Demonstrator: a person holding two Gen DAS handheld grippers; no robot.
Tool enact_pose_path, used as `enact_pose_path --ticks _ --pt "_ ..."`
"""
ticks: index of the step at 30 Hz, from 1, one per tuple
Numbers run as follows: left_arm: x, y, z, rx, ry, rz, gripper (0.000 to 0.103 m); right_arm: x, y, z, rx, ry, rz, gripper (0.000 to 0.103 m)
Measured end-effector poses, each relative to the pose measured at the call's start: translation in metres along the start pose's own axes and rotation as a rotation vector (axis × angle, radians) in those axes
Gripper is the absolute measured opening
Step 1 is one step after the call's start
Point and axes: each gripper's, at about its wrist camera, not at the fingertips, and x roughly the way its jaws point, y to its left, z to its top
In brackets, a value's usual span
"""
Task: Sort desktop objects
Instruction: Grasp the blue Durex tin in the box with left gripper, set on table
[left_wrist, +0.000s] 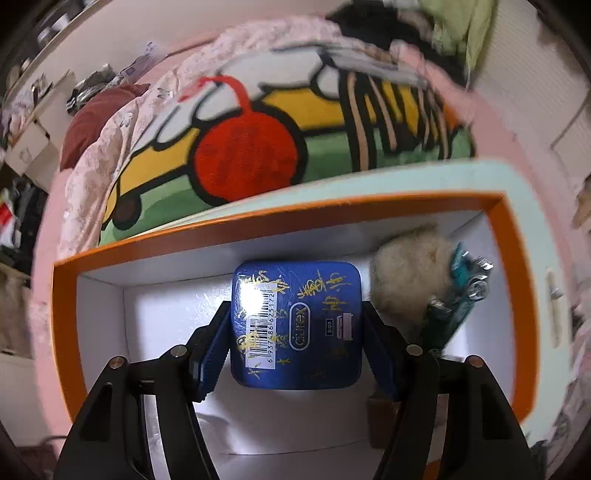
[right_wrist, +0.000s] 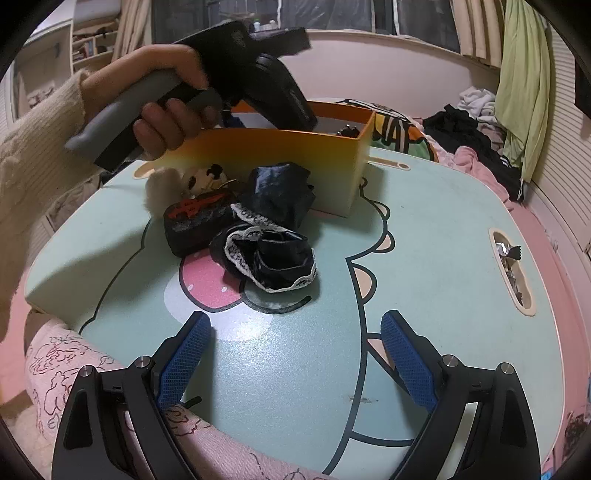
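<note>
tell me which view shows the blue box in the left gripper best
The left wrist view: the blue box fills the centre, label and barcode readable, clamped between the left gripper fingers over the orange box. The right wrist view hides it behind the orange wall.

Left hand-held gripper (left_wrist: 295, 328) clamped on a blue square box (left_wrist: 295, 325), blue pads pressed against both its sides, barcode label and yellow scribbles facing up. Held over the white inside of an orange-rimmed box (left_wrist: 258, 221). In the far right corner of that box, a beige fluffy ball (left_wrist: 406, 280), touching a teal item with metal parts (left_wrist: 461, 291). Orange-rimmed box resting on a pale mint desk (left_wrist: 406, 177). Beyond, a bright cartoon blanket (left_wrist: 251, 147) in red, yellow and green on a bed
</note>
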Motion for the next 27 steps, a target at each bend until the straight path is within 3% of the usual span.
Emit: enact_pose_path --ticks 3,5,7,9,13,16,19,23,26,27 --pt "-0.039 0.012 -0.017 -0.017 -0.18 -0.074 0.066 0.0 0.0 0.0 0.0 0.0 -0.001 0.093" --pt "-0.081 0.024 -0.039 -0.037 -0.299 -0.161 0.066 0.0 0.0 0.0 0.001 0.0 -0.001 0.093" --pt "-0.114 0.03 -0.066 -0.029 -0.379 -0.227 0.066 0.0 0.0 0.0 0.001 -0.001 -0.002 0.093" --pt "-0.141 0.032 -0.094 0.004 -0.429 -0.243 0.066 0.0 -0.001 0.0 0.001 -0.001 -0.002 0.093" --pt "-0.151 0.027 -0.159 0.071 -0.424 -0.225 0.066 0.0 0.0 0.0 0.002 -0.001 -0.003 0.094" --pt "-0.125 0.024 -0.197 0.107 -0.364 -0.229 0.066 0.0 0.0 0.0 0.002 -0.002 -0.003 0.094" --pt "-0.093 0.023 -0.208 0.114 -0.31 -0.206 0.066 0.0 0.0 0.0 0.003 -0.002 -0.004 0.094" --pt "-0.071 0.021 -0.203 0.064 -0.306 -0.191 0.067 0.0 -0.001 0.0 0.004 -0.003 -0.005 0.094" --pt "-0.079 0.025 -0.203 0.024 -0.373 -0.211 0.073 0.001 0.0 0.0 0.005 -0.003 -0.006 0.094" --pt "-0.086 0.026 -0.205 0.018 -0.399 -0.227 0.08 0.001 0.0 0.0 0.005 -0.003 -0.006 0.094"
